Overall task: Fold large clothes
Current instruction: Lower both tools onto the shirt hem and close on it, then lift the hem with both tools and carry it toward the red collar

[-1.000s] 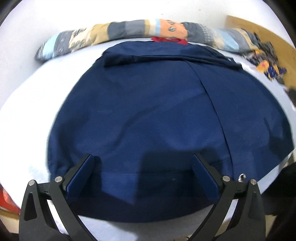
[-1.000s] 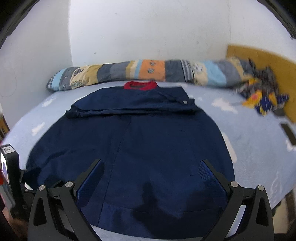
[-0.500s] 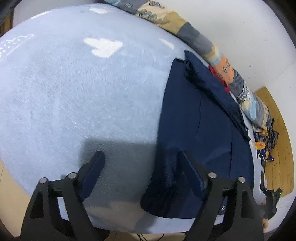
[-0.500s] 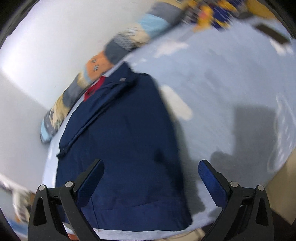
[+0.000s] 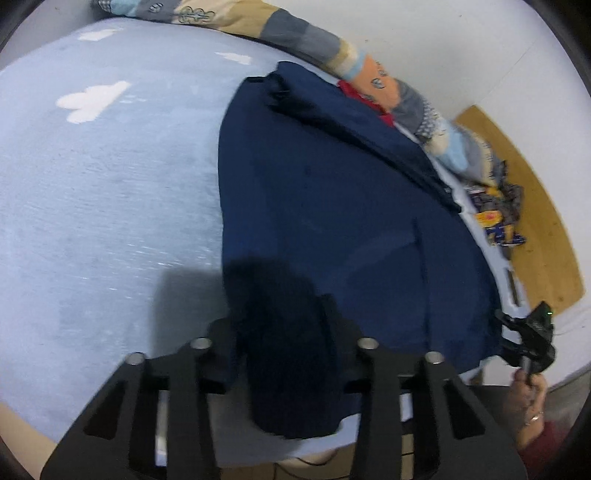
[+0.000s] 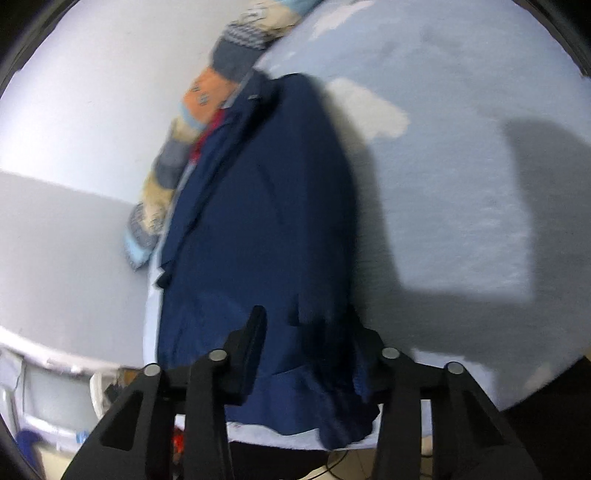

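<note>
We have the left claw and right claw each clamped on the navy garment's hem corners at 6 o'clock on the bed.

The garment lies spread on the bed, its collar end against the long bolster pillow by the wall.

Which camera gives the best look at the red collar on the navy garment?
The left wrist view: the red collar shows fairly sharp at the far end of the navy garment, against the long pillow. The right wrist view shows only a blurred red sliver.
</note>
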Available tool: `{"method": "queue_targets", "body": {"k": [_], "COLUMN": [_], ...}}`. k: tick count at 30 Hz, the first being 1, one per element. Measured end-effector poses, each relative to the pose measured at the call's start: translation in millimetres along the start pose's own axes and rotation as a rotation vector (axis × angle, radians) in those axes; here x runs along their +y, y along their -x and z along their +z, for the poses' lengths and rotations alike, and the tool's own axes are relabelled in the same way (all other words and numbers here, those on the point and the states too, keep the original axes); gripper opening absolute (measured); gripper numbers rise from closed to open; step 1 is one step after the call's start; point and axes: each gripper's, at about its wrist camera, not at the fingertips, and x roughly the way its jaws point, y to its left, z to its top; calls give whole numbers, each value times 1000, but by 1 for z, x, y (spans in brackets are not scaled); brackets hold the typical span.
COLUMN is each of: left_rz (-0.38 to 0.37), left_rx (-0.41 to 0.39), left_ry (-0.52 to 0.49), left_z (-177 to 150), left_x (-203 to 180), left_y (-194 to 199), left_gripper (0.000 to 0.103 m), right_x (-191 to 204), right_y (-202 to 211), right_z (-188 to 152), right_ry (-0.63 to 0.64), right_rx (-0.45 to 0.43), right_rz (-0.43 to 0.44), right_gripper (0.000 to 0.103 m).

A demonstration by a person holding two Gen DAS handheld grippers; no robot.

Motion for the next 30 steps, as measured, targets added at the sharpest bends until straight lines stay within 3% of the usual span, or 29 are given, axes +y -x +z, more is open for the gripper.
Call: {"method": "queue_targets", "body": {"k": [2, 5, 6, 8, 9, 10, 12, 13, 14, 15, 18, 21, 23, 25, 27, 29, 30], "left_rz": [66, 83, 97, 94, 78, 84, 133, 142, 144, 133, 131, 120, 90, 40, 36, 91, 111], "left_rx": [4, 1, -1, 5, 3, -2, -7, -21, -40, -49, -36, -42, -51, -58, -60, -71, -77], "left_ry": [-23, -33, -44, -51, -57, -80, -144, -160, -169, -177, -154, -150, -114, -95, -125, -192, -207], "left_z": [-2, -3, -4, -5, -6, -8, -11, -11, -11, -10, -8, -10, -10, -11, -13, -16, -17], "left_x": [-1, 0, -1, -3, -6, -13, -24, -27, -28, -29, -23, -22, -17, -18, -27, -39, -41], "left_y": [-4, -4, -4, -8, -9, -12, -16, -15, -12, -10, -15, -17, -19, -20, -22, -27, -28], "left_gripper": [33, 34, 38, 55, 69, 73, 73, 51, 35, 22, 22, 23, 31, 54, 66, 64, 47], "right_x": [7, 11, 10, 9, 9, 9, 10, 10, 15, 21, 34, 23, 21, 22, 20, 20, 21], "right_y": [0, -2, -2, -2, -3, -4, -8, -8, -13, -15, -13, -17, -18, -23, -24, -23, -25], "right_z": [-1, -1, -1, -1, 0, -1, -3, -5, -3, -5, -7, -4, -5, -3, -6, -8, -8], "right_ry": [29, 96, 104, 98, 101, 111, 119, 126, 149, 181, 254, 209, 204, 202, 197, 198, 198], "right_rx": [2, -28, -34, -36, -31, -26, -18, -18, -15, -2, -13, 4, 3, 15, -3, -20, -19], "right_rz": [28, -155, -210, -206, -210, -216, -206, -204, -212, -207, -200, -220, -222, -208, -169, -134, -133], "right_gripper": [41, 41, 40, 42, 43, 45, 51, 51, 44, 25, 21, 21, 29, 40, 53, 58, 57]}}
